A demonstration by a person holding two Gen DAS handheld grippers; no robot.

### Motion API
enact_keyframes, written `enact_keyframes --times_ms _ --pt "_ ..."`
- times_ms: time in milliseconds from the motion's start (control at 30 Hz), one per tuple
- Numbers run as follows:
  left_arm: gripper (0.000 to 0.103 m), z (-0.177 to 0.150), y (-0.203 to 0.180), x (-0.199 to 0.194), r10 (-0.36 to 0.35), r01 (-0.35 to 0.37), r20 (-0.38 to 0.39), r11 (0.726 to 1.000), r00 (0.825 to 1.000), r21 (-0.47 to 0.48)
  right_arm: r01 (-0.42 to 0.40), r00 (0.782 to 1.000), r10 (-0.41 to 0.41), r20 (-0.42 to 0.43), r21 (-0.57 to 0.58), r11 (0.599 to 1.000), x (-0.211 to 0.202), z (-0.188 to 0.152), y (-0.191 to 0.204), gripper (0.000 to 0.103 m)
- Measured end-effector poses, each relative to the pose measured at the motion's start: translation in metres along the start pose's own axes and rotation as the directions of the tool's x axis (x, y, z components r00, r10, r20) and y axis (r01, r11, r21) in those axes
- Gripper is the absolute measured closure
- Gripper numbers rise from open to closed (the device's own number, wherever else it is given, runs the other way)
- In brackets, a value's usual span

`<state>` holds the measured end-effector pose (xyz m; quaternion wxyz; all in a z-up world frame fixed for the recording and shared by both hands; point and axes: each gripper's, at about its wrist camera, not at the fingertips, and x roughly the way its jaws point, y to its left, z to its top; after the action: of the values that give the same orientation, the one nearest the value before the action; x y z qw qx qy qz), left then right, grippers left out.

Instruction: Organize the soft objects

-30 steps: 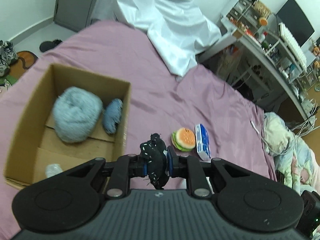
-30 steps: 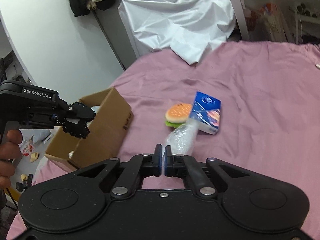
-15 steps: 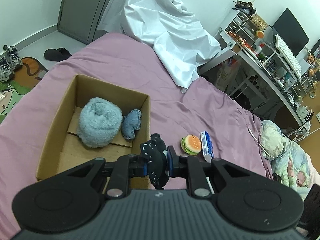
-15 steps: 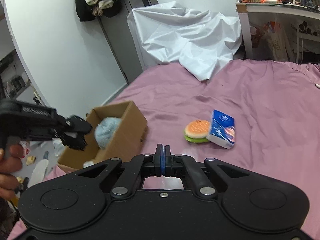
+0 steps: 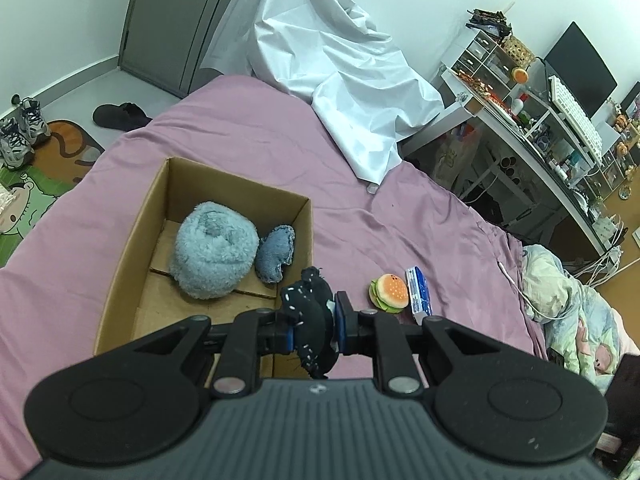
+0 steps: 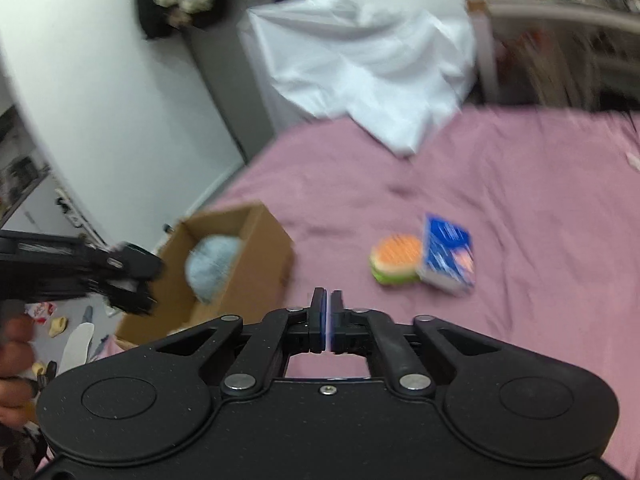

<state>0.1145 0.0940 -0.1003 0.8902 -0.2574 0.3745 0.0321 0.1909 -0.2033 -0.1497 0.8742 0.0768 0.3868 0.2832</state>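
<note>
My left gripper (image 5: 314, 322), clamped on a black speckled sock (image 5: 310, 326), hangs beside the cardboard box (image 5: 132, 240), whose opening lies left of centre frame, while my right gripper (image 6: 327, 316) is pinched empty.

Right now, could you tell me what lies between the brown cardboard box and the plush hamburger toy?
Only bare pink bedsheet separates the brown cardboard box from the plush hamburger toy, clearest in the right wrist view.

A crumpled white sheet (image 5: 340, 80) drapes onto the far end of the mauve-covered bed (image 5: 248, 148). A cluttered white desk (image 5: 532, 128) carries a black monitor (image 5: 576, 68). Grey sneakers (image 5: 20, 132) sit on the floor.
</note>
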Motion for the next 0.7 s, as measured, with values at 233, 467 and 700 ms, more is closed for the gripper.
enact_keyframes --times_ms 233,467,700 --pt "0.085 0.001 0.001 0.001 0.005 -0.005 -0.005 1.000 1.000 -0.005 0.085 0.994 -0.084 -0.074 0.011 0.996 0.013 -0.022 -0.010 0.024" --pt "0.085 0.003 0.009 0.003 0.040 -0.039 0.010 0.998 0.999 -0.042 0.104 0.977 -0.104 -0.187 -0.013 0.995 0.033 -0.036 -0.007 0.015" --pt "0.085 0.008 0.017 0.001 0.088 -0.085 0.041 0.994 0.995 -0.074 0.093 0.963 -0.100 -0.251 -0.042 0.995 0.044 -0.047 -0.006 0.055"
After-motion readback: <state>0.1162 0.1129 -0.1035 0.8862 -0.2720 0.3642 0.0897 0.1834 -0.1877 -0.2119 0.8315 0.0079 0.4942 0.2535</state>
